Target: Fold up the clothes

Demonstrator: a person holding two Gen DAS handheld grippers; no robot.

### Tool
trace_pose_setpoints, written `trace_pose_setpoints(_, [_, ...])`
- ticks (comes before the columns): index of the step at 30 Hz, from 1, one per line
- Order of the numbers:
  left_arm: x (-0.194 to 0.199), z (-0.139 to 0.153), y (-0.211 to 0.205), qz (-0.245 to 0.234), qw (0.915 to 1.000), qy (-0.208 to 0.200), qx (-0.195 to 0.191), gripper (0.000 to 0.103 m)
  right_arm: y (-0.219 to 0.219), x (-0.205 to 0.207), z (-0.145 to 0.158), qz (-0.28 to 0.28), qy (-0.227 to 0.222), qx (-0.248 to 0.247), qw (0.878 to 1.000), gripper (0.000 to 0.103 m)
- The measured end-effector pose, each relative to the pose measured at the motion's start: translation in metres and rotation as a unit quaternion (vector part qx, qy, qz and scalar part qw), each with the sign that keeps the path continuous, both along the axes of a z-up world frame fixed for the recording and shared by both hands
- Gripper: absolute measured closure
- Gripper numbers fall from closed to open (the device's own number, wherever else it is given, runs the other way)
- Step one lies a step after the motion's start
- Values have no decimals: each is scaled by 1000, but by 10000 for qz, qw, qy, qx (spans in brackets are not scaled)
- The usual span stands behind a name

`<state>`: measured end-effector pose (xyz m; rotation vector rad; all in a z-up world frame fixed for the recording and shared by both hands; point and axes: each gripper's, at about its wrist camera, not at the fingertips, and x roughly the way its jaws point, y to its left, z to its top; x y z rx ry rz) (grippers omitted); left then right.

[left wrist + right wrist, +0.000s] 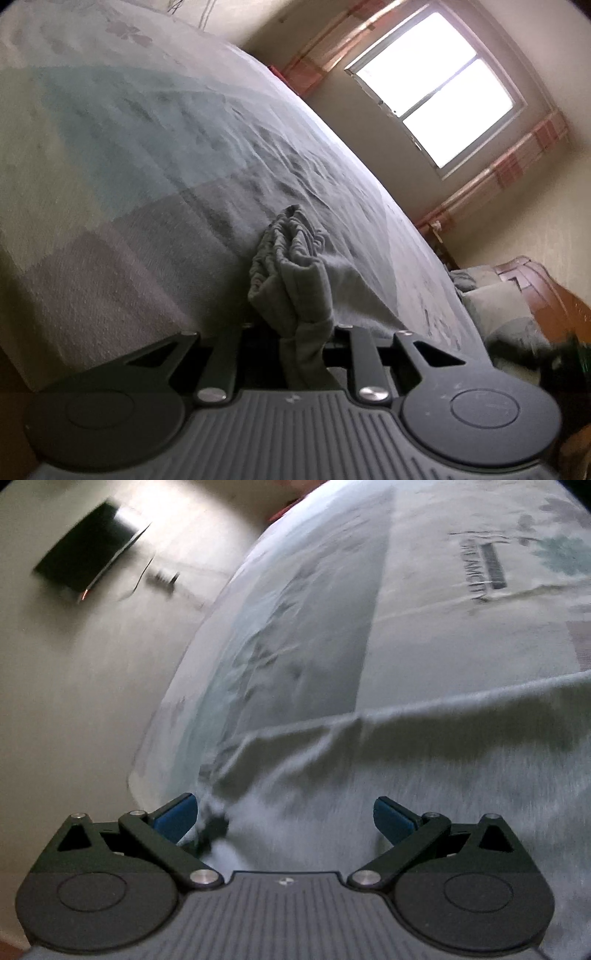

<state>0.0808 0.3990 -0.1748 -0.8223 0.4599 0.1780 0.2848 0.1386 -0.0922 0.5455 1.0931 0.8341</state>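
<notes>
A grey garment [295,280] bunches up out of my left gripper [303,343], which is shut on a pinched fold of it; the cloth hides the fingertips. The rest of the fabric trails onto the patterned bedsheet [155,140]. In the right wrist view the same grey garment [424,760] spreads wide and blurred across the bed, its upper edge running from lower left to right. My right gripper [286,818] is open just over the cloth, blue pads [177,818] spread far apart with nothing gripped.
The bed [424,590] carries a sheet with pastel blocks and printed lettering. A bright window [439,88] with checked curtains faces the bed. A wooden headboard [546,295] and pillows sit at the right. A dark flat object [86,561] hangs on the wall.
</notes>
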Motion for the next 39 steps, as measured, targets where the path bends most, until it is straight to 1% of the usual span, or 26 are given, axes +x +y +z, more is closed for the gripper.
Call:
trace_pose_setpoints(4, [2, -1, 0, -6, 10000, -65, -20, 82, 3, 23, -6, -306, 279, 173, 9990, 0])
trace_pose_setpoints(6, [2, 0, -1, -19, 10000, -74, 18, 82, 9, 32, -9, -330, 302, 195, 9988, 0])
trace_pose_setpoints(10, [2, -1, 0, -47, 9999, -137, 56, 82, 16, 41, -10, -382, 188, 165, 9990, 0])
trace_pose_setpoints(13, [3, 0, -2, -79, 9998, -141, 68, 82, 21, 44, -7, -441, -69, 28, 9990, 0])
trace_pose_setpoints(16, [4, -1, -2, -92, 9998, -153, 90, 83, 23, 41, -8, -463, -106, -7, 9989, 0])
trace_pose_setpoints(18, [5, -1, -3, -92, 9998, -156, 103, 83, 24, 36, -7, -426, -88, -53, 9990, 0])
trace_pose_setpoints(20, [5, -1, -3, -92, 9998, -158, 106, 83, 21, 25, -4, -422, 81, 23, 9991, 0])
trace_pose_setpoints(21, [4, -1, -3, -90, 9998, -159, 111, 83, 17, 16, -2, -358, 135, 152, 9992, 0])
trace_pose_setpoints(23, [5, -2, -4, -83, 9998, -161, 123, 83, 16, -2, 0, -213, 156, 175, 9995, 0])
trace_pose_setpoints(27, [5, -1, -5, -57, 9998, -147, 150, 83, 14, -31, -8, -162, 310, -111, 9993, 0])
trace_pose_setpoints(30, [6, 0, -6, -33, 9998, -111, 144, 83, 8, -54, -15, -141, 473, -71, 9988, 0])
trace_pose_setpoints(37, [7, 4, -10, 21, 9998, -1, 215, 83, -1, -100, -15, 206, 557, -243, 9979, 0])
trace_pose_setpoints(39, [9, 7, -12, 43, 9996, 90, 247, 83, -7, -97, -12, 104, 699, -149, 9974, 0])
